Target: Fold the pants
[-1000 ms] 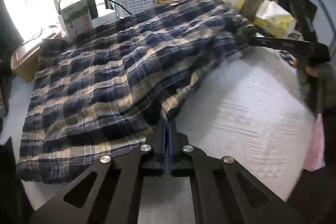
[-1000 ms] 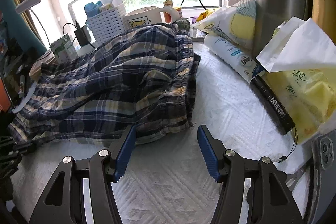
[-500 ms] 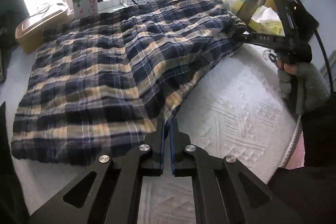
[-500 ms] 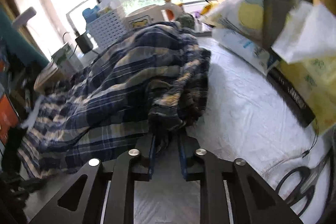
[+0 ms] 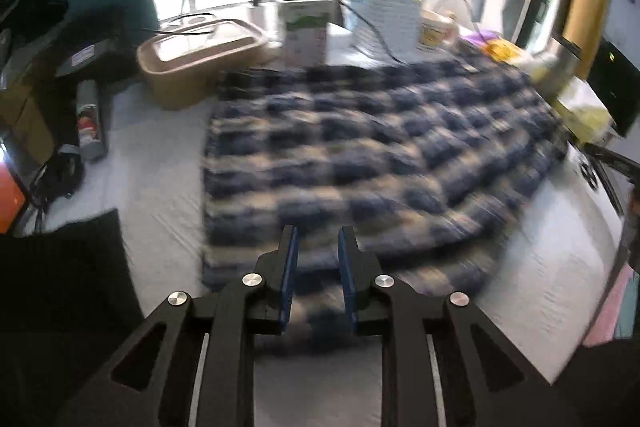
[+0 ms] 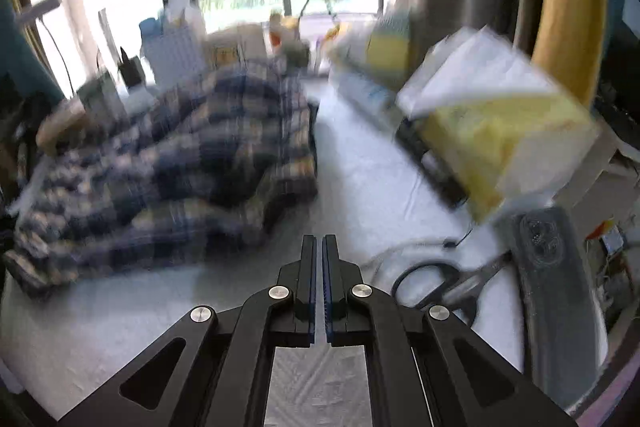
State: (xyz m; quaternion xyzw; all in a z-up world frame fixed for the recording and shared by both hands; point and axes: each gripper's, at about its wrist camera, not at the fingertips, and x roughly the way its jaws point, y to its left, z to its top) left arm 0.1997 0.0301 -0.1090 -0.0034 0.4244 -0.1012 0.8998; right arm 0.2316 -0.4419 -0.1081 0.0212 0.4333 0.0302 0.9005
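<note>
My left gripper (image 5: 317, 259) hangs over the near hem of the pants (image 5: 372, 163), its jaws just parting and now slightly apart, with plaid showing between the pads but nothing pinched. My right gripper (image 6: 318, 267) is clenched on nothing above the bare white cover (image 6: 360, 187), its jaws having just snapped together clear of the cloth. The pants lie spread and rumpled across the cover, the bunched waistband end toward the right gripper and the tissue pack (image 6: 504, 131). Both views are blurred. The cloth looks light, soft and limp, likely to sag and slide, so I would judge the hem corners and waistband edge the best places to pinch, one per gripper.
</note>
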